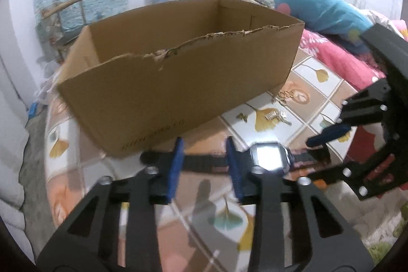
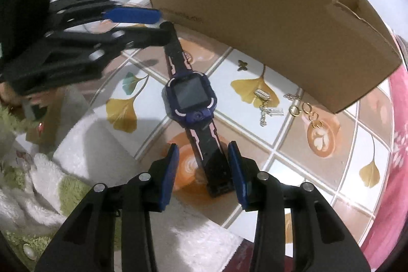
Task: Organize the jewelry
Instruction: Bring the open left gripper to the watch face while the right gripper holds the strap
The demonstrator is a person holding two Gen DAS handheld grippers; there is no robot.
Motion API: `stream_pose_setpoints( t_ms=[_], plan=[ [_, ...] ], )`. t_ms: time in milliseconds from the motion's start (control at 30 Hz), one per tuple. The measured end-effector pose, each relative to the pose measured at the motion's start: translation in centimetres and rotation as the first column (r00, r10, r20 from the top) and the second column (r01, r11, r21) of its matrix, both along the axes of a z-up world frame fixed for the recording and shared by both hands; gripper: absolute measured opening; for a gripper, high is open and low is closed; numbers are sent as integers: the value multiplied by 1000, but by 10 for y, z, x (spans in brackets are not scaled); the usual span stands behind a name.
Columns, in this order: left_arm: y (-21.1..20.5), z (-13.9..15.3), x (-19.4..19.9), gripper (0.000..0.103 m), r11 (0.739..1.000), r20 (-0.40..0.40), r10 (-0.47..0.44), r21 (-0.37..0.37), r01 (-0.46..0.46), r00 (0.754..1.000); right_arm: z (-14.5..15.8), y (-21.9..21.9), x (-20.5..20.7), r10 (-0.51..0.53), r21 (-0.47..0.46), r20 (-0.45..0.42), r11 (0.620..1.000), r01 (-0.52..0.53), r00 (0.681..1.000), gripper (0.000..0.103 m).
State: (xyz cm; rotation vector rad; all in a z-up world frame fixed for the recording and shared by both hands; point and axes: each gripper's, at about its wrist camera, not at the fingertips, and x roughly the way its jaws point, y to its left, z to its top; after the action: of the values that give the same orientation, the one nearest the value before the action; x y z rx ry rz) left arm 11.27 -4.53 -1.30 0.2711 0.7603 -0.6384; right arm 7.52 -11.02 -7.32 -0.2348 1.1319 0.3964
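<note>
Cardboard box [image 1: 178, 83] stands open on the tiled cloth [image 2: 293, 165], earrings [image 2: 267, 103] beside it. Between them lies the watch [image 2: 190, 98]: the left gripper [image 1: 204, 165] straddles 1 strap end, the right gripper [image 2: 202, 175] the other, pads apart, neither pressing.

left wrist: angled down, close | right wrist: steeply down, close | shared: watch [image 1: 270, 157], box [image 1: 178, 83]
</note>
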Motion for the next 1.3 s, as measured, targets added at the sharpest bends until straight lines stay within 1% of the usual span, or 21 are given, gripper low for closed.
stream_pose_setpoints(
  t_ms=[67,133,167,200,233,300,367,400,467,567,600,667,733,800,867,933,1000,1033,1067,1133,1300],
  plan=[
    [-9,-4,9,13,1000,-2,-1,30,1,1000,-2,-1,2,-13,11,1,1000,13,1000,39],
    [-18,-10,13,11,998,1,-14,63,14,1000,-2,-4,1,-13,14,5,1000,13,1000,39],
    [-22,-12,12,11,996,1,-13,84,13,1000,3,-15,-4,-12,9,9,1000,12,1000,39],
    [-25,-17,11,11,992,-1,-12,123,12,1000,2,-17,-4,-12,0,8,1000,12,1000,39],
    [-26,-20,10,10,990,-6,-12,143,13,1000,1,-19,-4,-12,0,6,1000,12,1000,39],
    [-24,-25,2,10,986,-11,-7,167,9,1000,1,-23,-4,-15,12,6,1000,15,1000,39],
    [-18,-24,-5,10,987,-23,2,163,2,1000,2,-28,-3,-17,9,20,1000,17,1000,39],
    [-15,-24,-8,10,987,-42,11,158,-4,999,2,-31,-3,-16,9,26,1000,15,1000,39],
    [-7,-24,-13,10,990,-85,39,139,-27,996,2,-37,-2,-9,17,29,1000,9,1000,39],
    [3,-23,-20,10,993,-115,62,109,-49,991,2,-44,-2,7,19,36,1000,-7,999,39],
    [5,-22,-22,10,994,-111,61,95,-51,992,5,-51,-9,9,20,38,1000,-10,999,39],
    [7,-18,-22,10,996,-83,58,73,-52,995,6,-53,-10,17,25,37,1000,-18,999,39],
    [7,-11,-15,11,997,-53,69,48,-67,996,7,-49,-11,16,21,40,1000,-16,999,39],
    [7,-3,-2,12,996,-38,89,-13,-90,995,9,-44,-14,9,24,42,1000,-10,999,39],
    [4,-4,12,16,994,-42,105,-37,-107,994,8,-41,-15,-1,30,41,1000,0,999,39],
    [-6,-10,27,16,994,-49,113,17,-112,992,8,-42,-17,-14,32,44,999,13,999,39],
    [-19,-25,32,16,986,-46,117,125,-110,992,9,-44,-17,-31,33,44,999,29,999,39],
    [-22,-26,29,16,985,-26,115,129,-111,993,9,-45,-17,-36,32,44,999,35,998,39],
    [-21,-26,27,17,985,-27,112,137,-107,993,10,-48,-17,-42,33,43,999,41,998,39],
    [-18,-27,22,17,984,-45,118,141,-111,992,10,-52,-16,-49,38,40,998,48,998,39],
    [2,-27,9,17,980,-98,169,119,-157,981,11,-60,-11,-56,47,49,997,54,997,40]
  ],
)
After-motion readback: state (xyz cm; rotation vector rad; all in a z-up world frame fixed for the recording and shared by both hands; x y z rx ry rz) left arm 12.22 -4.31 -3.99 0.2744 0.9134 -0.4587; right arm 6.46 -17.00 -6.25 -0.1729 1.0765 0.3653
